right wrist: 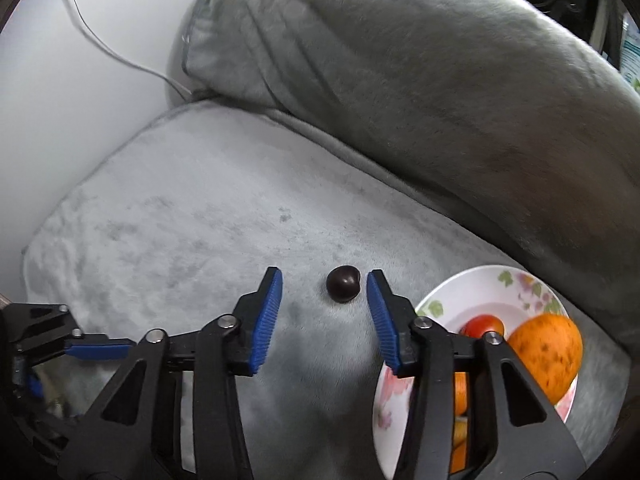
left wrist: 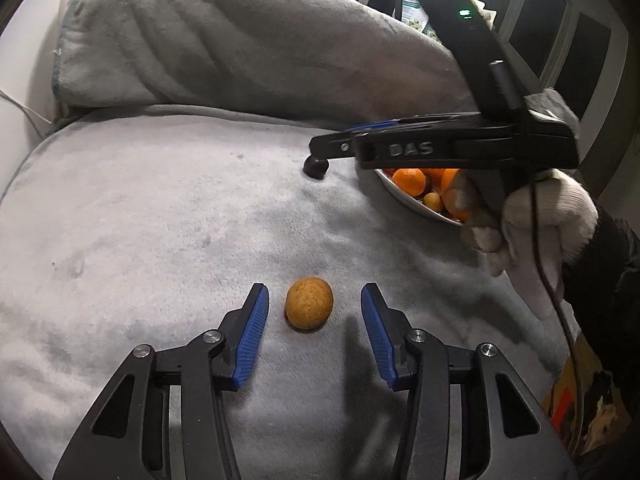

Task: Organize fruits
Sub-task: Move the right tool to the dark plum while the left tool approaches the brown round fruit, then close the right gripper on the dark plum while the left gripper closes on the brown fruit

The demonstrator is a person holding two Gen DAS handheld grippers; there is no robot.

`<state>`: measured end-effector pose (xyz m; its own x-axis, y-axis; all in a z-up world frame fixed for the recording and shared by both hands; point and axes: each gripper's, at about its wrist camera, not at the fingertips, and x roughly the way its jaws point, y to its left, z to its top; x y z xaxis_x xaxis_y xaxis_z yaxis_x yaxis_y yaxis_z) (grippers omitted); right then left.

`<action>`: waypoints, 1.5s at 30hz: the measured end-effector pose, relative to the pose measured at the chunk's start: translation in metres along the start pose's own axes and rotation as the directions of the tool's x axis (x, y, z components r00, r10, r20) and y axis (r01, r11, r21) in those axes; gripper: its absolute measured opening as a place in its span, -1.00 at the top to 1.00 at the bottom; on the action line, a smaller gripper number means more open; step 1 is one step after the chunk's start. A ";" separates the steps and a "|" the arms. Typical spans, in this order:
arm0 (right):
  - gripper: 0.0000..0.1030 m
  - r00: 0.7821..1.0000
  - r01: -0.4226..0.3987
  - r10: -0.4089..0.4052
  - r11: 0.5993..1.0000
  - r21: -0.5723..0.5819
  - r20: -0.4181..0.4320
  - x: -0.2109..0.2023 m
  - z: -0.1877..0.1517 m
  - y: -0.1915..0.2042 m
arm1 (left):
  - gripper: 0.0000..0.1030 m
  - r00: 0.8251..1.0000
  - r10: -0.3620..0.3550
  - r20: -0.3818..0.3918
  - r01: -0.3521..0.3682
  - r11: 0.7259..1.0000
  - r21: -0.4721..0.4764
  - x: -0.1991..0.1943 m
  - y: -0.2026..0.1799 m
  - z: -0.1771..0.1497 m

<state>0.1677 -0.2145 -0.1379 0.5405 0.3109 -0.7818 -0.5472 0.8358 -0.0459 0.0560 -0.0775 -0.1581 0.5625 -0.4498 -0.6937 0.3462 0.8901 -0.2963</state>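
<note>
A small tan-orange fruit [left wrist: 309, 303] lies on the grey plush cushion [left wrist: 160, 220], between the tips of my open left gripper [left wrist: 314, 300], untouched. A small dark round fruit [right wrist: 343, 283] lies on the cushion [right wrist: 200, 220] between the tips of my open right gripper [right wrist: 325, 286], close to the right finger; it also shows in the left wrist view [left wrist: 316, 167]. A floral white plate [right wrist: 472, 284] at the right holds oranges [right wrist: 548, 350] and a red fruit [right wrist: 482, 325]. The right gripper [left wrist: 332, 146] hangs over that bowl of oranges [left wrist: 410, 180].
A large grey pillow [left wrist: 240, 40] lies along the back of the cushion, also in the right wrist view [right wrist: 440, 80]. A white wall with a cable [right wrist: 100, 48] is at the left. Windows [left wrist: 560, 32] and clutter sit at the back right. A gloved hand [left wrist: 532, 232] holds the right gripper.
</note>
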 end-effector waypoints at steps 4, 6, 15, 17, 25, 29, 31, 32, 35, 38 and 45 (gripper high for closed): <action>0.16 0.999 0.014 -0.014 1.000 -0.018 -0.030 0.013 0.004 0.001 | 0.14 1.000 -0.004 -0.009 0.004 1.000 -0.004 0.004 0.002 0.002; 0.18 0.999 0.023 -0.024 0.999 -0.028 -0.044 0.019 0.005 0.002 | 0.15 1.000 -0.007 -0.014 0.007 1.000 -0.005 0.006 0.002 0.002; 0.24 0.993 0.052 -0.058 0.997 -0.058 -0.102 0.037 0.007 0.008 | 0.20 0.999 -0.018 -0.033 0.018 1.000 -0.009 0.017 0.004 0.006; 0.24 0.992 0.062 -0.068 0.996 -0.061 -0.106 0.038 0.007 0.008 | 0.22 0.999 -0.017 -0.038 0.017 1.000 -0.008 0.020 0.004 0.007; 0.39 0.984 0.117 -0.126 0.990 -0.075 -0.126 0.049 0.007 0.006 | 0.30 0.999 -0.011 -0.045 0.011 1.000 -0.008 0.024 0.004 0.008; 0.53 0.982 0.134 -0.141 0.989 -0.066 -0.127 0.051 0.007 0.002 | 0.40 0.999 -0.011 -0.044 0.011 1.000 -0.009 0.024 0.003 0.009; 0.54 0.983 0.130 -0.137 0.990 -0.063 -0.125 0.050 0.006 0.001 | 0.47 0.999 -0.015 -0.045 0.014 1.000 -0.011 0.023 0.003 0.009; 0.54 0.983 0.129 -0.136 0.990 -0.060 -0.124 0.050 0.007 0.001 | 0.48 0.999 -0.017 -0.045 0.017 1.000 -0.012 0.024 0.004 0.009; 0.55 0.983 0.128 -0.134 0.990 -0.055 -0.122 0.048 0.005 0.000 | 0.52 0.999 -0.025 -0.044 0.024 1.000 -0.018 0.026 0.007 0.010; 0.55 0.987 0.111 -0.115 0.993 -0.043 -0.111 0.044 0.004 0.001 | 0.52 0.999 -0.028 -0.040 0.027 0.999 -0.022 0.027 0.009 0.010; 0.55 0.996 0.074 -0.075 0.997 -0.015 -0.055 0.022 0.000 0.006 | 0.52 0.999 -0.023 -0.026 0.022 0.999 -0.028 0.018 0.009 0.007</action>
<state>0.1761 -0.2029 -0.1554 0.5437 0.2218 -0.8095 -0.5152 0.8495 -0.1133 0.0744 -0.0784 -0.1681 0.5344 -0.4681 -0.7037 0.3376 0.8815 -0.3300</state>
